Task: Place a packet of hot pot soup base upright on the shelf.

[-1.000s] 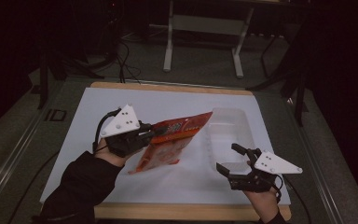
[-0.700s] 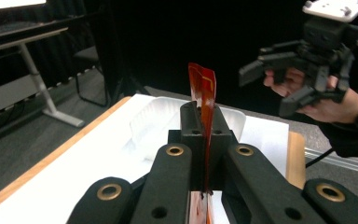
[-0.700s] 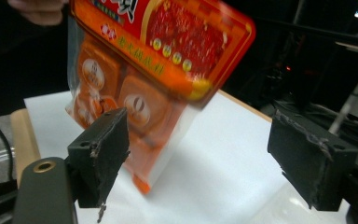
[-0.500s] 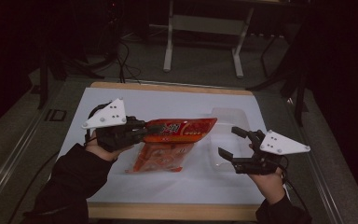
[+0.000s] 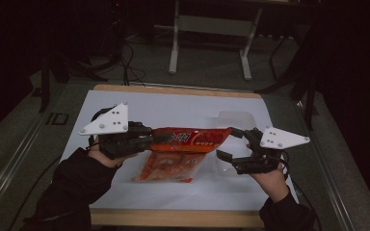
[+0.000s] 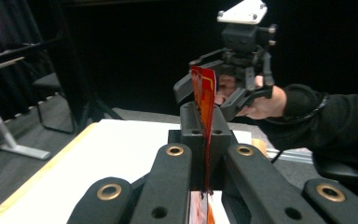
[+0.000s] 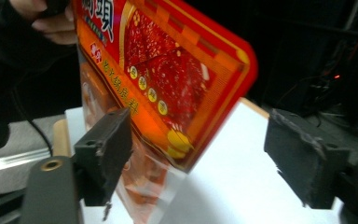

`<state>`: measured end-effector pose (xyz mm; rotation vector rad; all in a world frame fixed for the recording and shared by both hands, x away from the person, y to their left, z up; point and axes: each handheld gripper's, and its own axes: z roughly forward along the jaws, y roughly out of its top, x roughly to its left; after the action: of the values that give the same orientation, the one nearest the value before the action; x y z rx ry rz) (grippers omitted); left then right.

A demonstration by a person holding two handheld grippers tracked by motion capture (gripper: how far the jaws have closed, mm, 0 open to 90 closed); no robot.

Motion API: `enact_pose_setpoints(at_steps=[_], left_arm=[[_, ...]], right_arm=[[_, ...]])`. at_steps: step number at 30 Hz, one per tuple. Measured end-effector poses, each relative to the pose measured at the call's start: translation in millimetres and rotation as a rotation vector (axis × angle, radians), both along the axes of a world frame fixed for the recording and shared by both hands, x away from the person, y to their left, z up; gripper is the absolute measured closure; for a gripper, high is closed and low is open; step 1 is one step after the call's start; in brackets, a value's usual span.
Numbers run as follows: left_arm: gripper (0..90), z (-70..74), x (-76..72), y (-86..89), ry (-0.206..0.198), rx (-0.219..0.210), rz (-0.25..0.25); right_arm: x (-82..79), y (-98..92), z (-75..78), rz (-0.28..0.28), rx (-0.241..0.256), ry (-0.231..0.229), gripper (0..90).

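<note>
**Red snack pouch held aloft, second grasp pending**

Here the left tongs (image 5: 166,138) are clamped on one end of the red snack pouch (image 5: 192,139), seen edge-on between the closed jaws in the left gripper view (image 6: 204,140). The pouch is held above the white surface (image 5: 173,108), its top edge roughly level between the two hands and its lower part hanging down towards the sheet. The right tongs (image 5: 226,144) stand wide, one jaw on each side of the pouch's free corner without touching it; the right gripper view shows that corner (image 7: 186,93) lying in the gap, nearer the left-hand jaw. A clear plastic tray (image 5: 233,118) sits on the surface just behind the right tongs.

The step in hand appears to be a two-handed grasp of the pouch, perhaps to tear or spread it open. The next move calls for advancing the right tongs slightly so the corner sits deep between the pads, then closing firmly; a shallow bite on slick film could slip.
</note>
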<state>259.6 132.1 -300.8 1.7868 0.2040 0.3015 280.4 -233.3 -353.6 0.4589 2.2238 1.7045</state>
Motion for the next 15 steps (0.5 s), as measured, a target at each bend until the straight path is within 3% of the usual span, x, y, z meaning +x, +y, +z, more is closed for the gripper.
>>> enact_pose_setpoints(at_steps=[8,12,15], left_arm=[[90.0,-0.9,-2.6,-9.0,-0.005,0.021,-0.018],[90.0,-1.3,-2.6,-12.1,-0.007,0.012,-0.018],[90.0,-1.3,-2.6,-13.9,-0.005,0.007,-0.021]], right_arm=[[3.4,15.4,0.2,0.084,-0.028,-0.002,34.8],[1.8,21.1,0.9,0.137,-0.064,-0.035,49.1],[1.3,23.1,-0.1,0.169,-0.077,-0.040,53.9]])
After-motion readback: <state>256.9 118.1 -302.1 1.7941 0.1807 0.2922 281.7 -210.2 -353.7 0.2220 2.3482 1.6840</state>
